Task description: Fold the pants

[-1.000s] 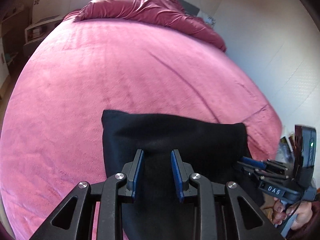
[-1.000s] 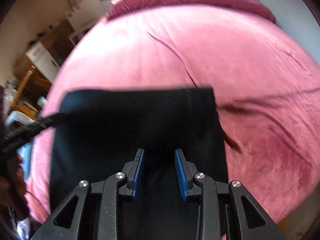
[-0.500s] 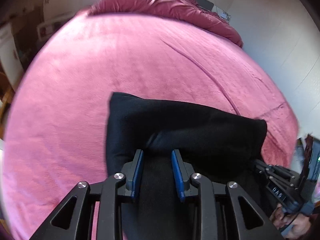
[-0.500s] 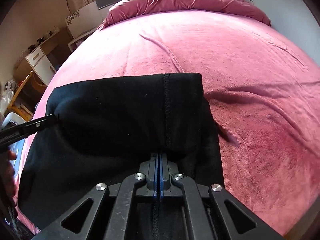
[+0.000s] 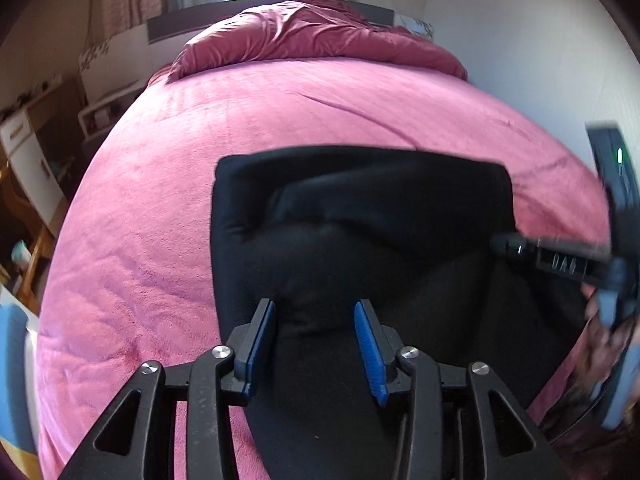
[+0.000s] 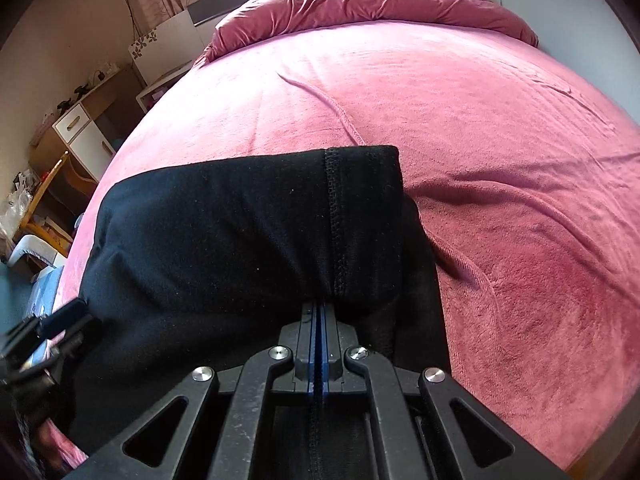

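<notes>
The black pants [image 5: 360,216] lie folded on the pink bed near its front edge, with a raised fold across the middle. My left gripper [image 5: 316,320] is open, its blue pads on either side of a bulge of the black cloth. My right gripper [image 6: 320,320] is shut on the pants [image 6: 248,232] by the stitched seam, lifting the near edge. The right gripper also shows at the right of the left wrist view [image 5: 560,256]. The left gripper shows at the lower left of the right wrist view [image 6: 44,336].
The pink bed cover [image 6: 500,128] stretches far ahead and to the right, with a bunched red duvet [image 5: 312,36] at the headboard. A desk and drawers [image 6: 76,128] stand left of the bed. A white wall [image 5: 520,40] runs along the right.
The right gripper closed on the pants' near edge and raised it. The left gripper stayed open over the cloth, and both views tilted up toward the headboard.
</notes>
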`<state>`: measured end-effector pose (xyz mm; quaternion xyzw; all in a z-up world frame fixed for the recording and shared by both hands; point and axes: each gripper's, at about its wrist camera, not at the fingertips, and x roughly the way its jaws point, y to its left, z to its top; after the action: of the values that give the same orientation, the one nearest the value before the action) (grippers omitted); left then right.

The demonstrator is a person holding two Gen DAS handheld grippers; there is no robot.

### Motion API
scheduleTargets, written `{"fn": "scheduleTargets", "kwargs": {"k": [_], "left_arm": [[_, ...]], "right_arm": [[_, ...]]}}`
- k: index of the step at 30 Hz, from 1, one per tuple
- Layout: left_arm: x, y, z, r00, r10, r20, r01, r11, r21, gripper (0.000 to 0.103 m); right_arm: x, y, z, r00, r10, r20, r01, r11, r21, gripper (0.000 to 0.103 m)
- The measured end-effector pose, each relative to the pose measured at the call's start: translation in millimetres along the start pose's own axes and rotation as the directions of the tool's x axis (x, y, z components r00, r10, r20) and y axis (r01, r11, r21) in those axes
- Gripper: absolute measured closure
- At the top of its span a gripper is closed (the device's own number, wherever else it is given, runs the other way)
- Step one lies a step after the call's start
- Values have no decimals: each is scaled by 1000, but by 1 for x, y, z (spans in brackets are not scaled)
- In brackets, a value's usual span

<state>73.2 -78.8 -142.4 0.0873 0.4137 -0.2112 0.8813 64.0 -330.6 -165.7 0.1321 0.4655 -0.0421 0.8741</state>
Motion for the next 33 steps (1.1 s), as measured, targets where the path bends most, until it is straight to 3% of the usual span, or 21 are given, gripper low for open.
{"fn": "scheduleTargets", "kwargs": {"k": [7,10,14,16,24,26,30,33], "left_arm": [[-1,-4,-5,1000,7,11,-7,1000,-11,59],[-10,0,-3,1000,-9,26,10,1000,-30,52],[-20,1,-1,999,-5,49,6,1000,-27,45],[-26,5,-1,999,-5,54,6,1000,-30,40],[-38,27,1,997,-2,72,7,998,-65,31],[-37,34,3,997,-16,73,21,997,-71,26],[-31,53,5,997,-53,54,59,991,-121,20],[-18,68,7,988,-151,16,151,972,-180,18]], "right_arm": [[-6,-4,-2,1000,27,4,-27,999,27,103],[-13,-3,2,999,46,0,-46,999,21,92],[-25,5,2,997,71,3,-71,997,-3,65],[-29,8,2,998,64,9,-64,998,-16,57],[-41,-5,-7,999,41,9,-41,999,-7,53],[-41,-11,-8,1000,23,5,-23,1000,-4,45],[-37,-33,-9,1000,13,-16,-12,999,43,44],[-25,-51,-7,992,109,-60,-103,991,89,40]]}}
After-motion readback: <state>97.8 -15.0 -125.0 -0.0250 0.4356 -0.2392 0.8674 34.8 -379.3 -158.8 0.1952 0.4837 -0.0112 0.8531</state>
